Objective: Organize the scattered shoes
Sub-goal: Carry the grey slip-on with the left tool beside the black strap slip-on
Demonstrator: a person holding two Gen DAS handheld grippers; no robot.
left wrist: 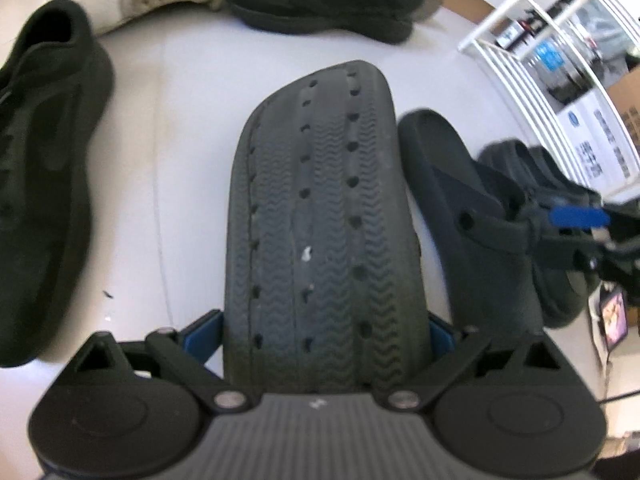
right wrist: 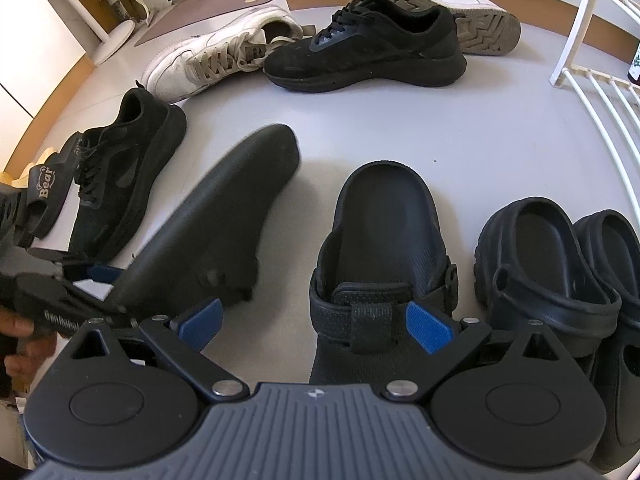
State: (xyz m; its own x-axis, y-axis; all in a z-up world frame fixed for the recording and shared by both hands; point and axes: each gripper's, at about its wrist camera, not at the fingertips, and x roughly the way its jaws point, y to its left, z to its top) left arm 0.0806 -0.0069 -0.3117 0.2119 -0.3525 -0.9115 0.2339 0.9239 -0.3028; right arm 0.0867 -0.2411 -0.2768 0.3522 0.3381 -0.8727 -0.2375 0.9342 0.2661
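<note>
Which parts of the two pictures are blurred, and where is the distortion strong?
Left wrist view: the clog sole is fairly sharp, while the black sneaker at the left and the white rack look smeared. Right wrist view: mostly sharp; the tilted clog is slightly soft, and the rack bars bend near the edge.

Legible text, right wrist view: "Bear" in pale rounded letters, with a small bear-face mark above it, on the strap of a black slide sandal at far left. Partial white lettering on the black body of the left gripper, reading roughly "GenRobot"; last letters uncertain. Small tag on the tongue of the white sneaker: print too small to read. Left wrist view: boxes on the white wire rack carry blue and black print, blurred, unreadable.
</note>
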